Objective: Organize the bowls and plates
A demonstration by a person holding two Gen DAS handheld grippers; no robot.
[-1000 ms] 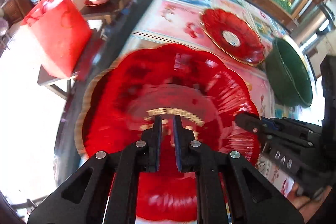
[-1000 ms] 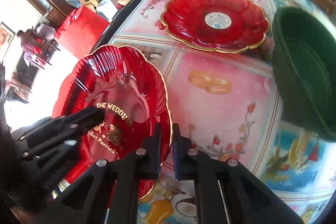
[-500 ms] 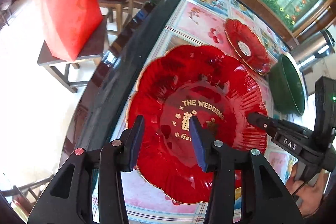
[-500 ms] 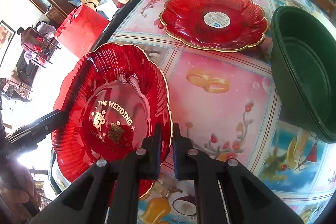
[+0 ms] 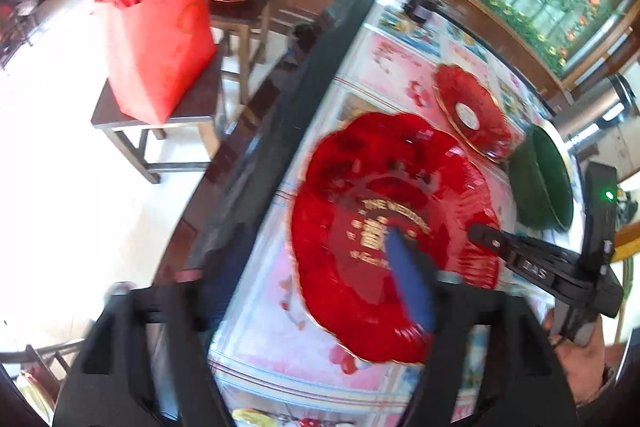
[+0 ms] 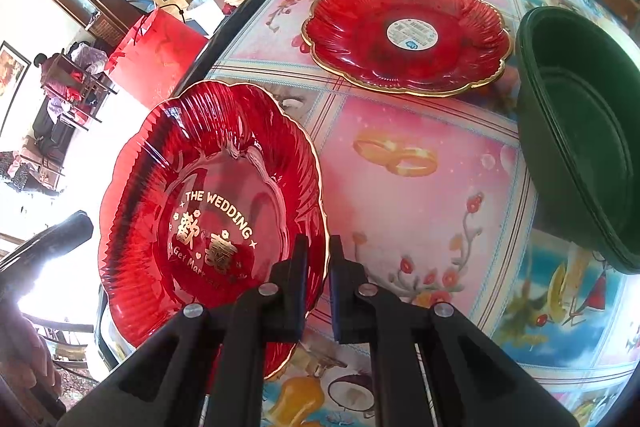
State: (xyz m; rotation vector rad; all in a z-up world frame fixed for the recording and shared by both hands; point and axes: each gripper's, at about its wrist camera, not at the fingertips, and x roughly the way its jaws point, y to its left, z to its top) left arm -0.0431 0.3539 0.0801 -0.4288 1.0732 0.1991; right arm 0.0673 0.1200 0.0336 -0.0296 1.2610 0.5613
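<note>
right gripper: my right gripper (image 6: 318, 259) is pinched down on the gold rim of the wedding plate (image 6: 208, 219), so I'm carrying it by that one edge, tipped up off the table (image 6: 420, 163) near the table's left edge

left gripper: my left gripper (image 5: 304, 291) is spread wide and holding nothing. The blue pad (image 5: 408, 283) sits in front of the plate from this angle, but the view is smeared, so I can't say if it's touching

where things are: the wedding plate is in the air over the near corner, the second plate (image 6: 408, 35) lies flat further along the table, and the green bowls (image 6: 580, 131) sit just to its right

done so far: honestly not much that I can point to. The bowls already look nested into one stack, and that's about it

left to do: my guess is the plate I'm holding goes on top of the second plate to make one pile. Nothing is stacked there yet

count, plates: 2 red ones with gold scalloped edges, one printed "THE WEDDING", the other with a round sticker in the middle

count, bowls: one green stack. I see several rims inside each other, maybe 3, can't swear to it

other stuff: a red bag (image 5: 156, 43) on a stool off the table, not part of this job as far as I can tell
</note>
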